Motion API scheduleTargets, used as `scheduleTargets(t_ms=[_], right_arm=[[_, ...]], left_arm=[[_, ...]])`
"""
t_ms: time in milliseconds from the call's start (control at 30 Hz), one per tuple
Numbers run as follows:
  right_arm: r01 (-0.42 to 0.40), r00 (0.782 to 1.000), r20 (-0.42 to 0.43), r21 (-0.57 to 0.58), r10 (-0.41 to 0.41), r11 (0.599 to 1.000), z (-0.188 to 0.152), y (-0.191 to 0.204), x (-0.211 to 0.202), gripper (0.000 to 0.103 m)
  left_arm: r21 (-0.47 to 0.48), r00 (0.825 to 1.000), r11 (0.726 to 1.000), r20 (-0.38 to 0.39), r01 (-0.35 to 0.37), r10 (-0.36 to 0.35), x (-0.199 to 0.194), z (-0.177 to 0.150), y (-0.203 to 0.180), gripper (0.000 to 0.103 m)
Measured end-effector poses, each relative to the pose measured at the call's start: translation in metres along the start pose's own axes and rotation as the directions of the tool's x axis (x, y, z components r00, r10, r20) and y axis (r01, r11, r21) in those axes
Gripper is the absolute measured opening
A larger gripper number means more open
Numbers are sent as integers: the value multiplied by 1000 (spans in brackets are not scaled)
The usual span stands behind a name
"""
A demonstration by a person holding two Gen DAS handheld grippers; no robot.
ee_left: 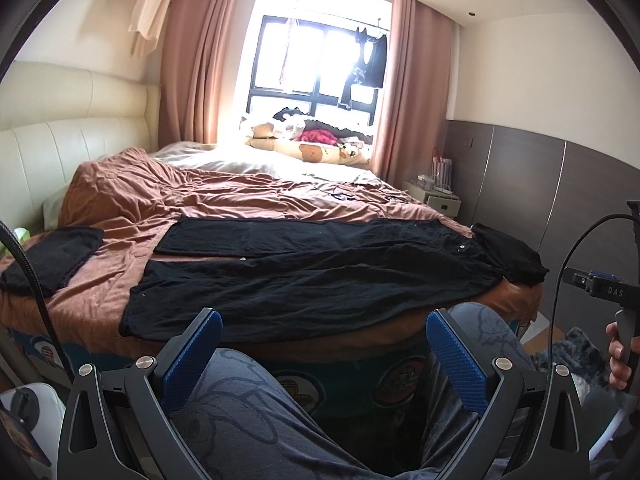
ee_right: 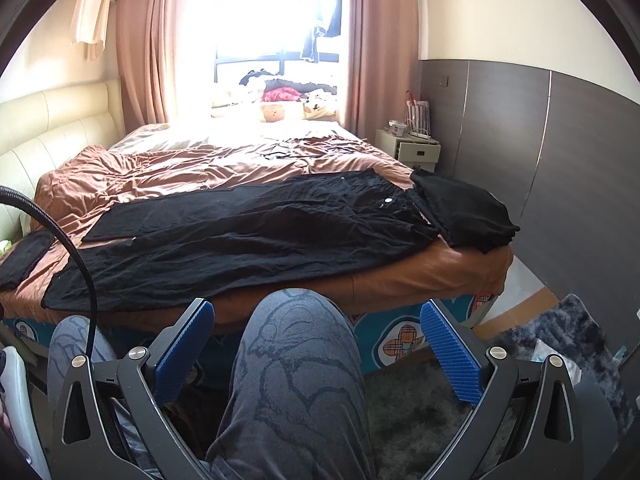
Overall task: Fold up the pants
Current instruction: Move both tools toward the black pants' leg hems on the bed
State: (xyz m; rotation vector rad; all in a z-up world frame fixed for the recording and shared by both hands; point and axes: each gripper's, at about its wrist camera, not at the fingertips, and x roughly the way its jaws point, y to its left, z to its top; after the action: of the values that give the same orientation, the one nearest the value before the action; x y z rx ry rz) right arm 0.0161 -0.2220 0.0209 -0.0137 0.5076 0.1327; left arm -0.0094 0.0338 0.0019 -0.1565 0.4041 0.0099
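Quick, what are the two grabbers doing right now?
Left gripper: open, holding nothing, short of the pants.
Right gripper: open, holding nothing.

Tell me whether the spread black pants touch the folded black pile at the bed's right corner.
Touching. In the right wrist view the folded black pile lies over the waist end of the spread black pants, with no brown bedcover showing between them.
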Motion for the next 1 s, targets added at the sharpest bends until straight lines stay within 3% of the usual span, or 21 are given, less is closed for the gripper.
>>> scheduleTargets(t_ms=[167, 333, 533, 733, 1000], right_arm=[[-82, 996, -22, 69, 84, 994, 11, -24, 16, 103], [-54, 998, -30, 83, 56, 995, 25, -43, 37, 103], [-6, 999, -43, 71, 9, 997, 42, -34, 59, 103], [-47, 997, -59, 120, 54, 992, 51, -40, 86, 103], [-11, 997, -80, 98, 19, 995, 56, -43, 125, 103]], left_arm=[[-34, 1000, 999, -14, -17, 16, 11, 5, 18, 103], [-115, 999, 993, -41, -39, 34, 26, 13, 43, 103], [-150, 995, 985, -65, -87, 78, 42, 23, 65, 103], [-191, 987, 970, -91, -147, 131, 62, 22, 91, 103], [-220, 963, 948, -191, -229, 188, 108, 13, 122, 103]])
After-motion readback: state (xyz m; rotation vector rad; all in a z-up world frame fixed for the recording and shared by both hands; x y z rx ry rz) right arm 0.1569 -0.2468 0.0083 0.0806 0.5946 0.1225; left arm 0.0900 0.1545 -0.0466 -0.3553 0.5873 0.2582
